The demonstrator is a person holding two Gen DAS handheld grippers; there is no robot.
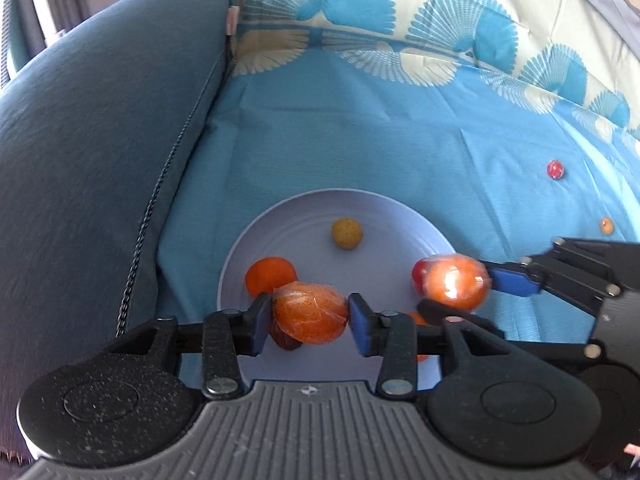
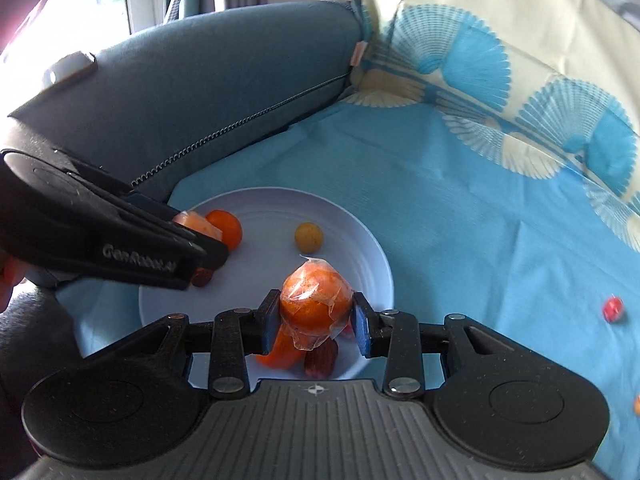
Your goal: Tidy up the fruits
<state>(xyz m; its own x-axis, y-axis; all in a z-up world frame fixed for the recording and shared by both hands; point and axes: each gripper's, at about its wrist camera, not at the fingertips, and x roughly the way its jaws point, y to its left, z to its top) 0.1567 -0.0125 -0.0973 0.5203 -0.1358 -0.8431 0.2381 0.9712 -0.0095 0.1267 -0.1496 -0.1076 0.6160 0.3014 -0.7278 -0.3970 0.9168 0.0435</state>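
"Left gripper (image 1: 310, 316) sits right under the lens. Its pads press both sides of the left wrapped orange (image 1: 310, 312), so it's clamped, low over the plate (image 1: 400, 236) at the plate's six o'clock."

"And the other hand?"

"Right gripper (image 2: 316, 316) is clamped on the right wrapped orange (image 2: 314, 300). From the left wrist view that one hangs over the plate's three o'clock edge."

"What's already on the plate?"

"Yellow fruit (image 1: 347, 233) at twelve, bare orange (image 1: 270, 276) at nine, and a dark red fruit (image 1: 286, 340) partly hidden beneath the left pads. More fruit lies under the right pads too."

"So both loads look ready to set down. How would you do it well?"

"I'd aim each for bare plate rather than for the fruit below — a round orange let go on top of another will likely roll. Bring it down until the film nearly touches, then part the pads slowly and lift straight out, because the loose wrap could catch on a pad. One hand at a time seems safer, since the grippers are close together."

"Anything left outside?"

"A small red fruit (image 1: 555, 169) at two o'clock and a small orange fruit (image 1: 607, 225) at three, both on the blue cloth (image 1: 320, 140), well apart from the plate."
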